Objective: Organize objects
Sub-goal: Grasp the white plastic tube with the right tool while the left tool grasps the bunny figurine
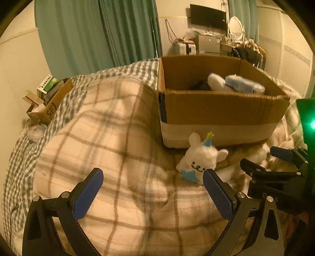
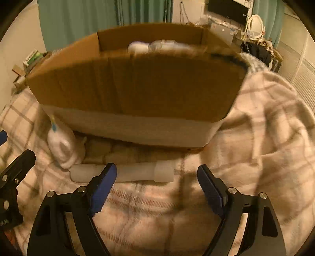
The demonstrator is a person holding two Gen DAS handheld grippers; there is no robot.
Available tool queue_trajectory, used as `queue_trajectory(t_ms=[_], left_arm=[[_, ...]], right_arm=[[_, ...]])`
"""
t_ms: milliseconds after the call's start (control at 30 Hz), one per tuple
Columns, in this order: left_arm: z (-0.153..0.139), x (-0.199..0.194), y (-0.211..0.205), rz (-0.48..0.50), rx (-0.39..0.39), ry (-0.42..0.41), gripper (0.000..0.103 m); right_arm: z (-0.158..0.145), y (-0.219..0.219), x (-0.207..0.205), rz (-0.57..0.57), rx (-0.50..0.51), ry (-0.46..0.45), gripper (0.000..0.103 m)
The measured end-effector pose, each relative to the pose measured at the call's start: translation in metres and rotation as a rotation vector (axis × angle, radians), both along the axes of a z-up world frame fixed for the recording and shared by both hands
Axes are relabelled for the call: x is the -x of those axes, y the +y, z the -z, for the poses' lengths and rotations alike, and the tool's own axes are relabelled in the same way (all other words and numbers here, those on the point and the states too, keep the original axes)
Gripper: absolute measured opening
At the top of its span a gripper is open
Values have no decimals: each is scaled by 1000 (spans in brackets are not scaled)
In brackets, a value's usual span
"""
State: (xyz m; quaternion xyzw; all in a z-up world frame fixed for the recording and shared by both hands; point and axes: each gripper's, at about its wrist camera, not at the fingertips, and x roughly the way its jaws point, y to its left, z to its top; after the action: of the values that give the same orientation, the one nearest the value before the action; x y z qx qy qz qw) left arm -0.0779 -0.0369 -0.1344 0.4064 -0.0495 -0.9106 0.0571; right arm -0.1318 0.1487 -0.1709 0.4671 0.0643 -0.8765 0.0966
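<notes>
Sitting on a plaid blanket (image 1: 110, 126) is an open cardboard box (image 1: 222, 110), and everything here is placed relative to it. Lying inside the box are a white plush item (image 1: 216, 81) and a pale blue packet (image 1: 244, 84), the packet resting against the plush toward the box's right wall; something dark is showing beside them, too dim to name. Leaning just in front of the box's near wall, at its left half, is a white plush bunny (image 1: 200, 159) wearing a small blue party hat with a yellow star. In the right wrist view a white tube-shaped object (image 2: 126, 172) is lying across the blanket just in front of the box's near wall, beside the bunny, which is appearing there blurred. The left gripper (image 1: 152, 178) is hovering in front of the box with its blue-padded jaws spread wide and gripping nothing; its right finger is sitting just beside the bunny. The right gripper (image 2: 156, 175) is hovering in front of the box's near wall, jaws likewise gaping wide and empty, with its left finger overlapping the tube in view; contact cannot be told. Beyond the box, green curtains (image 1: 98, 33) are hanging, and a wall-mounted screen (image 1: 207, 14) is showing above a cluttered dresser.
</notes>
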Motion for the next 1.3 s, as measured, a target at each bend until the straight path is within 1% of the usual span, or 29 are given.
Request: queue_trajectory(t_ms=[67,200,267,333,433,600,700,800,867,933,967,1000,1033,1100,1167,1233,1300], left_arm=[[4,0,-1,-2,-4,-15,103],[6,-1,-2,-5,-41,-29,103],[7,-3,-1,-5,-48,-30,103],[8,-2,1,-5,-54,-43,103],[6,2,7,6,-55,-59,103],[-2,15,29,65,-14,-49,103],[1,26,47,139,41,-36,103],[12,39,55,165,62,-68,102],[19,45,55,175,39,-88,93],[26,50,52,175,18,-105,73],[31,52,51,178,9,-119,66],[34,53,50,178,2,-128,51],[37,53,47,170,0,-130,48],[34,49,39,157,-39,-116,48],[27,42,34,141,-55,-91,48],[19,34,31,131,-65,-73,47],[12,27,30,120,-54,-82,47]], right_arm=[[5,1,2,-6,5,-19,75],[6,-1,-1,-34,4,-29,53],[5,0,-4,-40,-4,-25,44],[3,2,-8,-44,2,-26,27],[-8,10,-17,-42,37,-6,18],[-33,30,-30,-18,108,57,16],[-39,35,-33,-10,124,73,16],[-37,33,-25,-2,116,76,14],[-36,31,-23,4,134,68,14],[-34,30,-16,7,130,67,14],[-34,27,-14,8,126,68,14],[-33,27,-14,8,124,68,14],[-32,27,-14,8,121,68,14],[-33,26,-14,7,121,67,14],[-34,24,-14,3,121,71,14],[-37,24,-17,-6,112,75,14],[-39,23,-22,-15,93,75,14]])
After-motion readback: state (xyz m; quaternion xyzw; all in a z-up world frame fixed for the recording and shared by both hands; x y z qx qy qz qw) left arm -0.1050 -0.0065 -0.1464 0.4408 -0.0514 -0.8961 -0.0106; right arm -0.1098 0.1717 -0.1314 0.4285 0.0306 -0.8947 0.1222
